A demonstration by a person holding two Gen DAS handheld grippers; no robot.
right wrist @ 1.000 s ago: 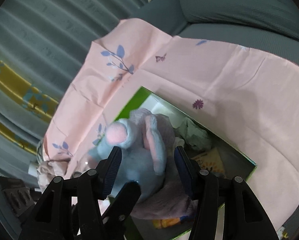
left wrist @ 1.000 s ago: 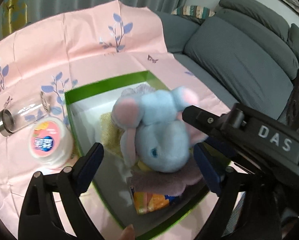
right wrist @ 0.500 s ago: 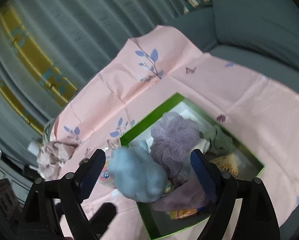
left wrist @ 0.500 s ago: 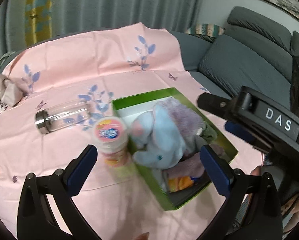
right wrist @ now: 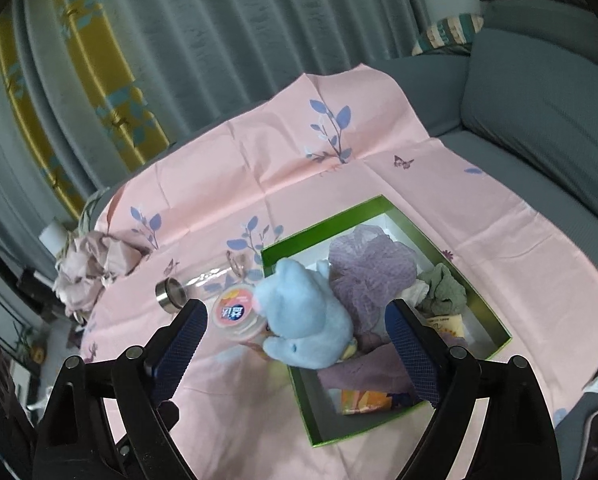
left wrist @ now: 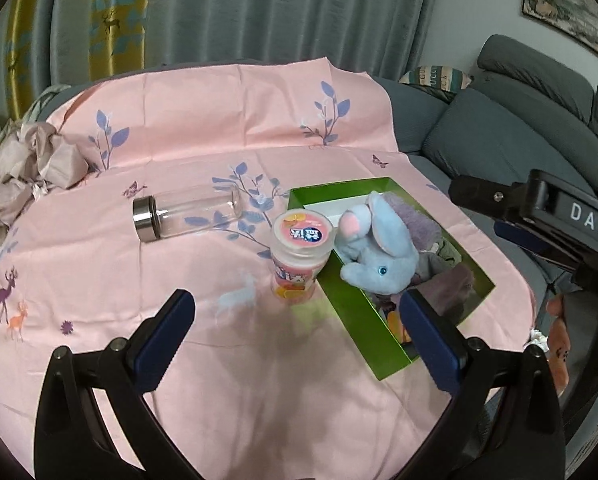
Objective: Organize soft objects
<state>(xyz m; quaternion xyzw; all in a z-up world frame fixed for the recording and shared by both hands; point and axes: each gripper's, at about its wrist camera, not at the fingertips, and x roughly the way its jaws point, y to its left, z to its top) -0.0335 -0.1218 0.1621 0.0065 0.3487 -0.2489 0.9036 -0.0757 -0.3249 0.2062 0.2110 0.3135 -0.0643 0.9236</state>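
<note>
A light blue plush elephant (left wrist: pixel 375 256) (right wrist: pixel 303 320) lies in the green box (left wrist: pixel 351 320) (right wrist: pixel 299 392), leaning on its left wall. Under and behind it sit a purple mesh puff (right wrist: pixel 371 268), a green cloth (right wrist: pixel 443 292), a mauve towel (right wrist: pixel 363 372) and an orange packet (right wrist: pixel 363 400). My right gripper (right wrist: pixel 294 308) hovers above and in front of the box, jaws wide with nothing between them. My left gripper (left wrist: pixel 293 300) is open and empty too, held back over the pink cloth before the box.
A pink-lidded jar (left wrist: pixel 301 252) (right wrist: pixel 237 316) stands against the box's left side. A clear glass bottle (left wrist: pixel 187 216) lies beyond it. Crumpled beige fabric (left wrist: pixel 31 164) sits at the far left. A grey sofa (left wrist: pixel 499 140) is on the right, curtains behind.
The right jaws spread and let go of the elephant, which now rests in the box. Both grippers drew back and up from the box, so more of the pink cloth shows.
</note>
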